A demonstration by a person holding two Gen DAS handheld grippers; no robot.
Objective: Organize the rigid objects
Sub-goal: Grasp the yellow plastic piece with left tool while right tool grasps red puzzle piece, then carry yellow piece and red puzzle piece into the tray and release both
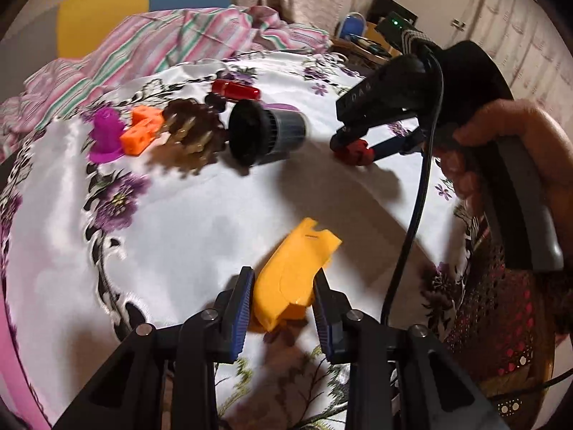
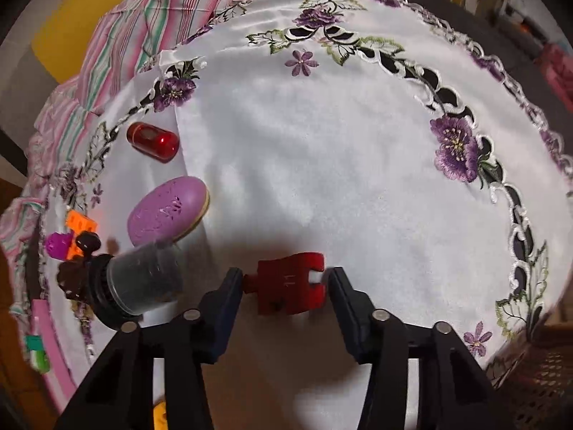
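Carrying surface: round table under a white satin cloth with embroidered purple flowers [image 2: 322, 165]; places below are given by its edges.

Left gripper [image 1: 284, 286]: clenched on the flat yellow-orange plastic piece with a notched far end [image 1: 295, 268]. Both blue pads [image 1: 240, 295] sit against its flanks in the left wrist view.

Yellow piece, long axis: runs away from the left gripper, roughly along its pointing line, tilted slightly to the right. Near end between the fingers, notched end free over the cloth's middle.

Yellow piece, place: near edge of the table, well apart from the cluster at the far-left edge.

Right gripper [image 2: 284, 285]: pointed steeply down over the small red plastic block with a forked end [image 2: 288, 283]. The left pad touches the block's stub. The right pad appears just beside the forked end, contact not certain. Judged closing on it, not yet a firm grasp.

Red block, long axis: lies crosswise, spanning the gap between the two fingers, fork toward the right finger.

Red block, place: right of the table's centre in the left wrist view [image 1: 354, 152], resting on the cloth.

Nearer hand: right for the red block, left for the yellow piece.

Cluster, far-left edge: magenta plastic figure [image 1: 105, 136], orange cubes with holes [image 1: 141, 132], brown toothed gear [image 1: 191, 125], black-and-grey cylinder lying on its side [image 1: 268, 132].

Judgement: each piece can be carried leftward to the cluster.
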